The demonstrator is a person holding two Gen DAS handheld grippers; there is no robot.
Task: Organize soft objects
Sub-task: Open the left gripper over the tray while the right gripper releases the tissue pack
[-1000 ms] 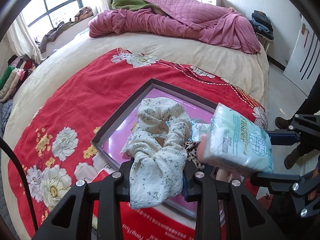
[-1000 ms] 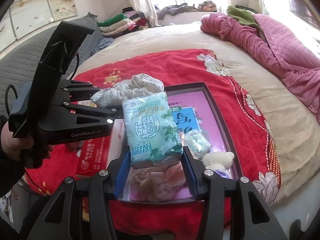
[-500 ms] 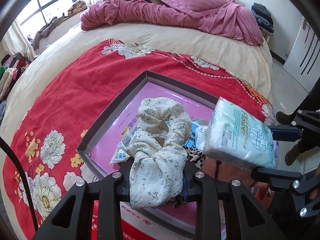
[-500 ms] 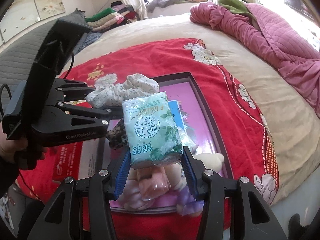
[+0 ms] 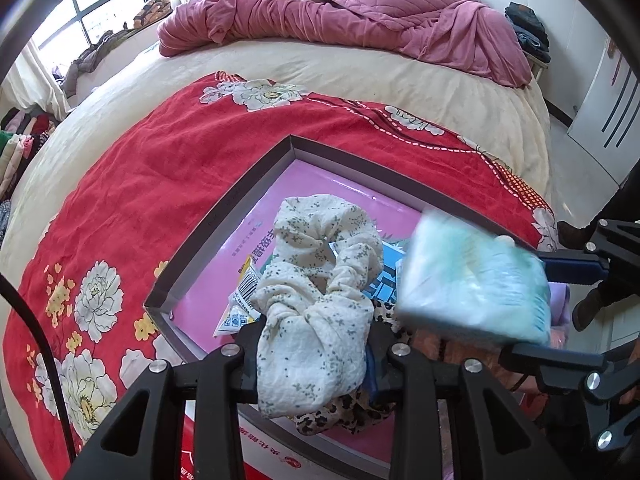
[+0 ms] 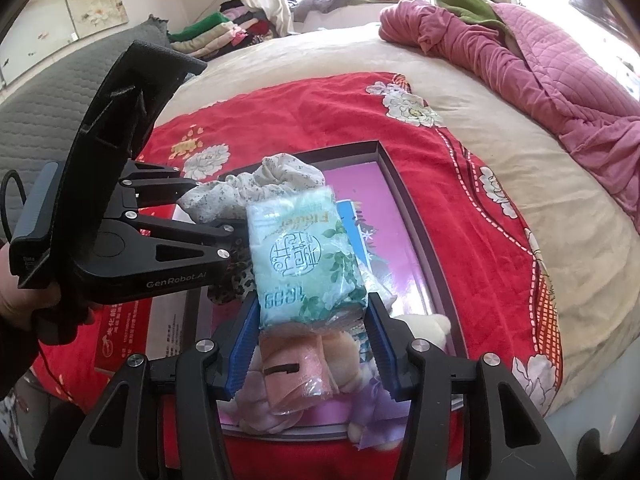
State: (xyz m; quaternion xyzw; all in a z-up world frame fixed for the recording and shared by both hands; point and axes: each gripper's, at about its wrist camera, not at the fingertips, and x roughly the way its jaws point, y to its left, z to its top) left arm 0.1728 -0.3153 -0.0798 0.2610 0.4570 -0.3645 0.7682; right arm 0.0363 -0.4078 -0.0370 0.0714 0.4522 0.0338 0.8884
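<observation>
Now, step: I judge both loads are at release over the tray.
Left gripper: jaws opening, floral scrunchie between them.
Right gripper: jaws opening, tissue pack slipping.
Next: I spread both wider, then lift clear.

The scrunchie is cream with small grey-green flowers. The tissue pack is pale mint with green leaves. The tray – grey rim, pink inside – lies on a red blanket with white and yellow flowers.
</observation>
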